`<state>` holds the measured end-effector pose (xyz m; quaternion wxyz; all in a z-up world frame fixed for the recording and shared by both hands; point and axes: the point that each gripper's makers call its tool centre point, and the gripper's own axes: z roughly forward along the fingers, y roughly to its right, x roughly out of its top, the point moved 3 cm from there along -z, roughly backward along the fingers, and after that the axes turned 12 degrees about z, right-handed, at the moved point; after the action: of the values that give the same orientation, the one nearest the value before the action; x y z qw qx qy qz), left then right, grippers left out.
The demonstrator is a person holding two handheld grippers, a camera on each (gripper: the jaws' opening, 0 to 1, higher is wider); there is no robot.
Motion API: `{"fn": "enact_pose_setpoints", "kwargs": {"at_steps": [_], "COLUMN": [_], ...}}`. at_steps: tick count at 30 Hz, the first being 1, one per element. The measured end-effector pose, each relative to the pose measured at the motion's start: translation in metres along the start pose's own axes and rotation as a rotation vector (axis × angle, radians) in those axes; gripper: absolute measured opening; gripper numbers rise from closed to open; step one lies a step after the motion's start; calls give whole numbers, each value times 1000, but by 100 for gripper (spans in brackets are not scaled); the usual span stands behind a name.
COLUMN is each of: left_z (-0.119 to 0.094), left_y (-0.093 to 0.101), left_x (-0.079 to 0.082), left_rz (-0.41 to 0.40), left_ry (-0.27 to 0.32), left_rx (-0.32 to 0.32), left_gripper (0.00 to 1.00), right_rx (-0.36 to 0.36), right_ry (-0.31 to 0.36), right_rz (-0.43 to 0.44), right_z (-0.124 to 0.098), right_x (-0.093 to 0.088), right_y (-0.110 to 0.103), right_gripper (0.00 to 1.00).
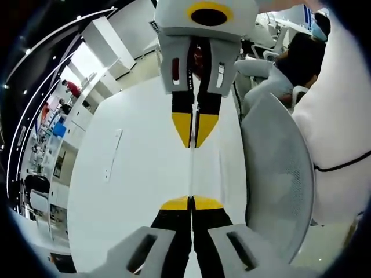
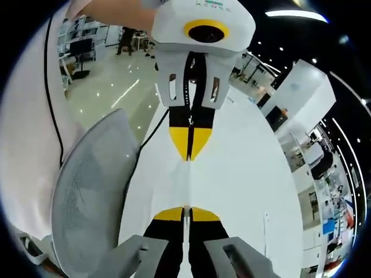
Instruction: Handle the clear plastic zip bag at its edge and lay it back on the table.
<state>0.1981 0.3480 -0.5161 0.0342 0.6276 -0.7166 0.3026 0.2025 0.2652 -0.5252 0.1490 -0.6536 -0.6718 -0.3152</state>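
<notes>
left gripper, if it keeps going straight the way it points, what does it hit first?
Most likely the right gripper. It faces the left gripper head-on along the same line, both shut on the edge of the clear zip bag stretched between them above the white table. The gap is hard to judge.

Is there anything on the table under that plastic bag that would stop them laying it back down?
Nothing visible does. The bag is stretched edge-on between the left tongs and the right tongs, both closed on it. The white table beneath looks bare. The grey chair stands beside the table, off to one side.
</notes>
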Motion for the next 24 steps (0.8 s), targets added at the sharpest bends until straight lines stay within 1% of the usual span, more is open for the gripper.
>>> {"fn": "enact_pose_setpoints", "kwargs": {"at_steps": [9,24], "left_z": [0,0], "left_y": [1,0], "left_x": [-2,-2], "left_rz": [-6,-10], "left_ry": [-2,-2], "left_rx": [4,10], "left_gripper": [0,0], "right_rx": [-10,-27], "right_ry": [-10,-22], "right_rz": [10,25], "right_z": [-4,-11], "right_x": [-9,-19], "right_y": [1,5], "right_gripper": [0,0]}}
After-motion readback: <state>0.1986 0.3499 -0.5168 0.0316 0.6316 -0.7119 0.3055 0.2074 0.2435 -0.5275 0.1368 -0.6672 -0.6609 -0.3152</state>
